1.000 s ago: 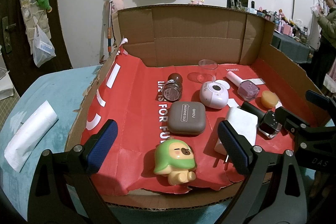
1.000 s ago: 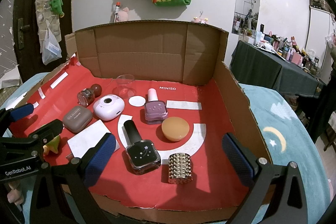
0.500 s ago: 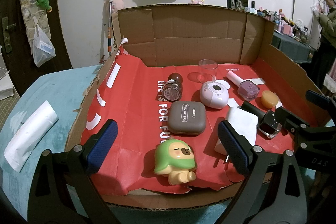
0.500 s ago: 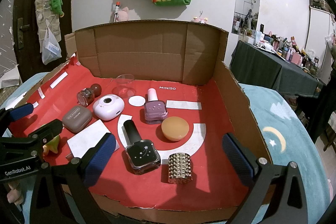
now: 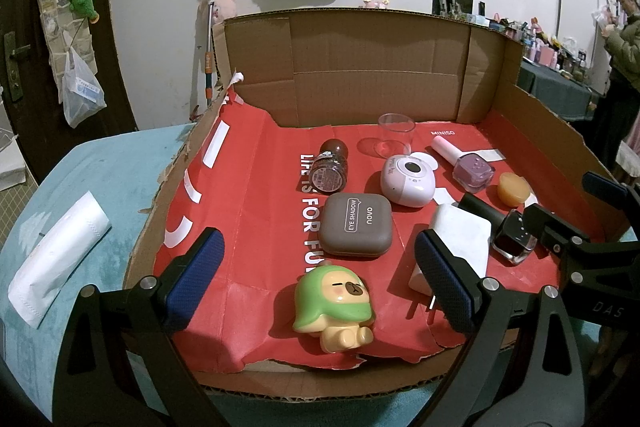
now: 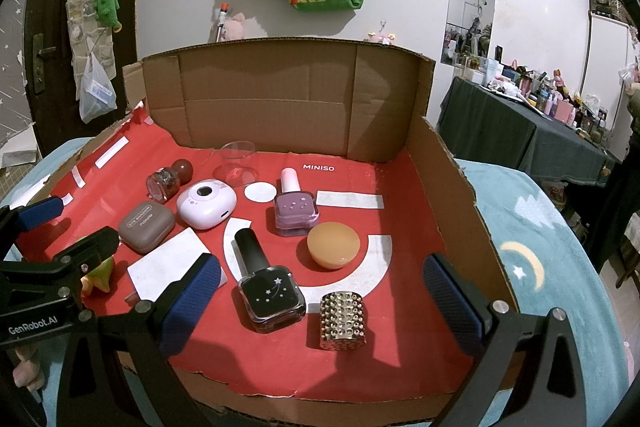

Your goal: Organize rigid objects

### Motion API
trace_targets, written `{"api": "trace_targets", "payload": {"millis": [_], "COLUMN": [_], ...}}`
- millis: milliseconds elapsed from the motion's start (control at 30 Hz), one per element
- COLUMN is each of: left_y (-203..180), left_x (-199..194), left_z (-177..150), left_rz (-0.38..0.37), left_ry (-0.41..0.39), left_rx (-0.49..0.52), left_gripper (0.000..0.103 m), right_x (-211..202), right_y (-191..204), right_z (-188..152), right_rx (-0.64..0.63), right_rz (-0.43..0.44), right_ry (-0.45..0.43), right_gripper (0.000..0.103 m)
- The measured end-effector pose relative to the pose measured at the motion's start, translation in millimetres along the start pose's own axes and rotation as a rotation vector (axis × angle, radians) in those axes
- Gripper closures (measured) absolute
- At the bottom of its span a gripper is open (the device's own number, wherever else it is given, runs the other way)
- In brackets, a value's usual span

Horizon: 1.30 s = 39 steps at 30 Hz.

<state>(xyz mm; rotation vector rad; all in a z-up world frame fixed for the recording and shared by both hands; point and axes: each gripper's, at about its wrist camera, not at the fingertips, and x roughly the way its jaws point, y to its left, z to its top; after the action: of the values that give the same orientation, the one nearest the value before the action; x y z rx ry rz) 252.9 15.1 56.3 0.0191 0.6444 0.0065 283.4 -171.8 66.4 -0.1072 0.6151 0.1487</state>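
Your left gripper (image 5: pixel 318 277) hangs with its jaws spread wide and nothing between the pads, above the near edge of the cardboard tray (image 5: pixel 376 67). Your right gripper (image 6: pixel 320 301) is likewise wide apart and empty, at the near edge of that tray further right.

Take the brown eye-shadow case (image 5: pixel 357 225) as your landmark on the red liner. The green-hooded bear figure (image 5: pixel 334 305) sits just nearer to you than the case, between your left pads in view but not touched by them. Behind the case lies the small brown-capped jar (image 5: pixel 330 169) on its side. Right of the case rests the pale pink round device (image 5: pixel 407 179), and behind that stands the clear cup (image 5: pixel 395 135). Right of the case and nearer you lies the white block (image 5: pixel 460 239), close to your left gripper's right pad.

Further right of the case you have the lilac nail-polish bottle (image 6: pixel 295 209), the black nail-polish bottle (image 6: pixel 266 281) lying flat, the orange puck (image 6: pixel 333 245) and the studded gold cylinder (image 6: pixel 343 321), which sits between your right pads, apart from both.
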Motion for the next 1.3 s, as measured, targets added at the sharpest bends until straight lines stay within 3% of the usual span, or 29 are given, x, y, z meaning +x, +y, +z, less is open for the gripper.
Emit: {"api": "trace_targets", "payload": {"millis": [967, 1067, 1200, 1300], "left_y": [3, 6, 3, 0], "left_x": [-3, -25, -66, -97], "left_z": [0, 3, 4, -3], "left_rz": [-0.018, -0.012, -0.013, -0.004], "left_ry": [-0.007, -0.033, -0.083, -0.081], "left_rx": [-0.006, -0.027, -0.013, 0.002], "left_gripper": [0.006, 0.006, 0.006, 0.006], "right_x": [-1, -9, -53, -82], "right_y": [-2, -6, -6, -5], "right_z": [0, 2, 8, 9], "right_rx": [0.006, 0.022, 0.027, 0.035], "right_rz": [0.011, 0.027, 0.015, 0.033], "right_ry": [-0.006, 0.016, -0.063, -0.062], "right_gripper": [0.0, 0.0, 0.0, 0.0]}}
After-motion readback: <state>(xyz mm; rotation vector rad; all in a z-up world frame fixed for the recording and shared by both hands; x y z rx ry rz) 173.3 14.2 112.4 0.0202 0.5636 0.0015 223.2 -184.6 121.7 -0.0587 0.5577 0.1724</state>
